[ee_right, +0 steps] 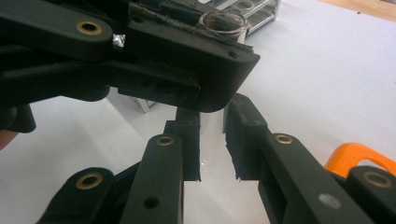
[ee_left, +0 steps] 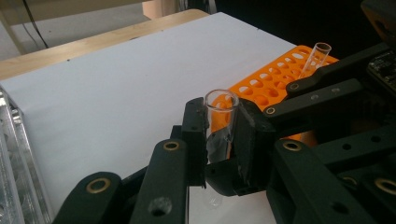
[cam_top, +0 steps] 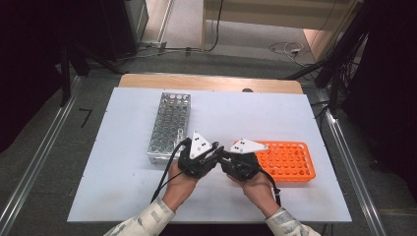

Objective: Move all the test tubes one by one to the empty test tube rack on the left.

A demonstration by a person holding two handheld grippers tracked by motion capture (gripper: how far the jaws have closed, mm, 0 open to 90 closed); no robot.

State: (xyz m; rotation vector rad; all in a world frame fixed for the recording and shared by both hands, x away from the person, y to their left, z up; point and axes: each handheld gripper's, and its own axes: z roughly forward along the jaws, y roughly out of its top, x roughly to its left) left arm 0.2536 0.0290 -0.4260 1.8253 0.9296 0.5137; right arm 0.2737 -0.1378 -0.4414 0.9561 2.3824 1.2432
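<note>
A clear test tube [ee_left: 220, 121] stands upright between my left gripper's [ee_left: 219, 140] jaws, which are shut on it below the rim. My right gripper [ee_right: 212, 140] meets it from the other side, lower down, with its jaws closed around the tube's lower part. The tube's rim [ee_right: 223, 21] shows above the left gripper's fingers [ee_right: 187, 60]. In the high view the left gripper [cam_top: 216, 153] and the right gripper [cam_top: 225, 155] are tip to tip near the table's front middle. A second clear tube [ee_left: 320, 53] rises over the orange rack [ee_left: 275, 84].
A metal tube rack [cam_top: 169, 125] stands lengthwise at the left of the white table sheet [cam_top: 255, 113]. The orange rack [cam_top: 287, 160] lies at the right, just behind my right hand. Cables trail from both grippers toward the front edge.
</note>
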